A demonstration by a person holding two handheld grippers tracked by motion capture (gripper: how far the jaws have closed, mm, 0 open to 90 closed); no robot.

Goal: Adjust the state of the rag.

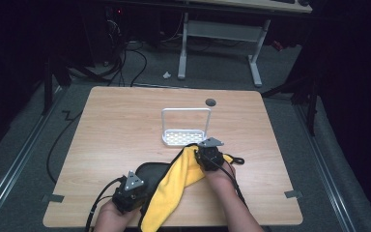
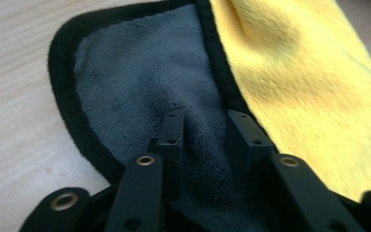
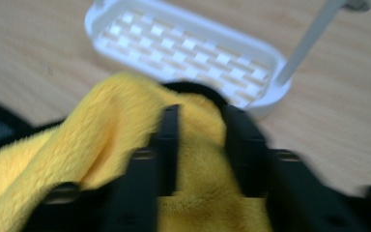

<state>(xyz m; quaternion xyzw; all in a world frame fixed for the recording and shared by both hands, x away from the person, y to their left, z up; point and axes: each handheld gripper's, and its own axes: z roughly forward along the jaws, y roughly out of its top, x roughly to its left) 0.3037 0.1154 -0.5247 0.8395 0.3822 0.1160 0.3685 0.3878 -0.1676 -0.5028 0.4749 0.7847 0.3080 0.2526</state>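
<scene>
A cloth, yellow [image 1: 174, 188] on one face and grey [image 1: 150, 171] with a black hem on the other, lies rumpled at the table's near edge. My left gripper [image 1: 130, 191] is at its near left corner. In the left gripper view the jaws [image 2: 205, 121] pinch a fold of the grey face [image 2: 140, 72], with the yellow face [image 2: 309, 87] to the right. My right gripper [image 1: 208, 153] holds the cloth's far end lifted, just in front of the white rack [image 1: 186, 137]. Its jaws [image 3: 203, 116] are shut on yellow pile [image 3: 111, 111].
The white rack [image 3: 183, 48] has a slotted base and a tall hoop handle [image 1: 186, 110]. A small dark round disc [image 1: 210, 102] sits behind it. The wooden table [image 1: 116, 125] is bare to the left and right. Cables and a white desk frame [image 1: 220, 34] lie on the floor beyond.
</scene>
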